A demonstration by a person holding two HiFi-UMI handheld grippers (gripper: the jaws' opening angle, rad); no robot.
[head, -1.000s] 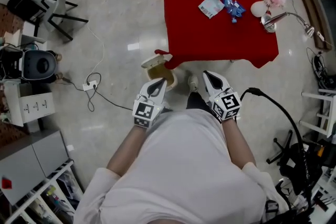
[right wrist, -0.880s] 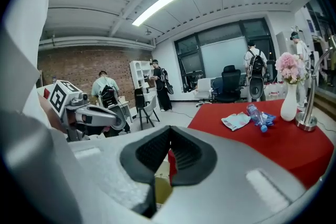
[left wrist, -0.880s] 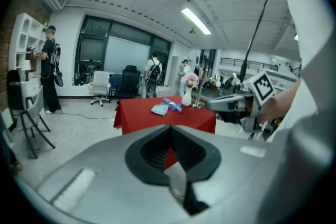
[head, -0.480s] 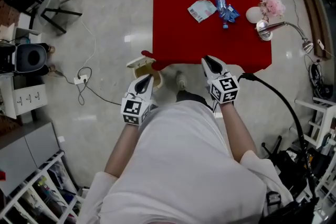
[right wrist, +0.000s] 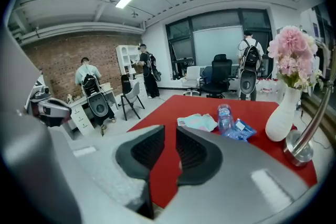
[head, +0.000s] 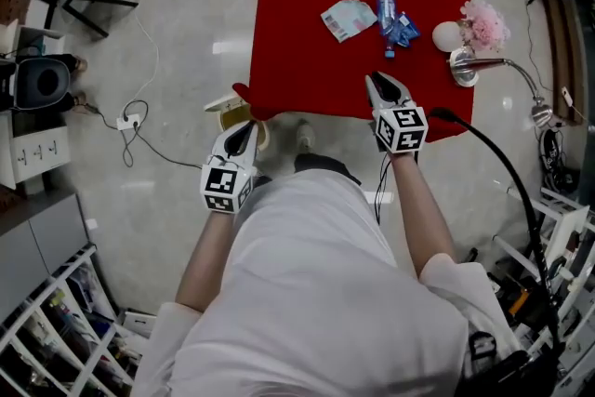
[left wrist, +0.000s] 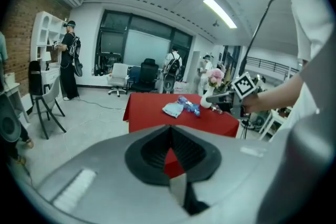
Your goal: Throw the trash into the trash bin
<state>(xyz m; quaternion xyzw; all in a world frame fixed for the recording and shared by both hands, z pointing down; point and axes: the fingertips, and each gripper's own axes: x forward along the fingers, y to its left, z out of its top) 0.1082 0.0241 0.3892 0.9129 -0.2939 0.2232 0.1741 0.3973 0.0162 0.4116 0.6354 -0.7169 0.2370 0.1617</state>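
On the red table [head: 297, 33] lie a pale crumpled wrapper [head: 348, 18], a clear plastic bottle [head: 386, 6] and a blue packet [head: 402, 31]. The right gripper view shows the same wrapper [right wrist: 198, 122], bottle [right wrist: 224, 118] and packet [right wrist: 242, 129] ahead. My right gripper [head: 381, 86] hangs over the table's near edge; its jaws have just been opening and stand open with nothing between them [right wrist: 169, 131]. My left gripper [head: 245, 133] is shut and empty, off the table's left corner, over the tan trash bin [head: 228, 112], which it partly hides.
A white vase [head: 447, 36] of pink flowers [head: 485, 19] and a metal desk lamp [head: 469, 65] stand at the table's right end. A power strip [head: 127, 121] and cords lie on the floor at left. Shelves, chairs and a thick black cable [head: 507, 177] ring the area.
Both grippers have moved forward toward the table. The right one went from the floor to the table's near edge and its jaws opened. The left one now overlaps the bin.
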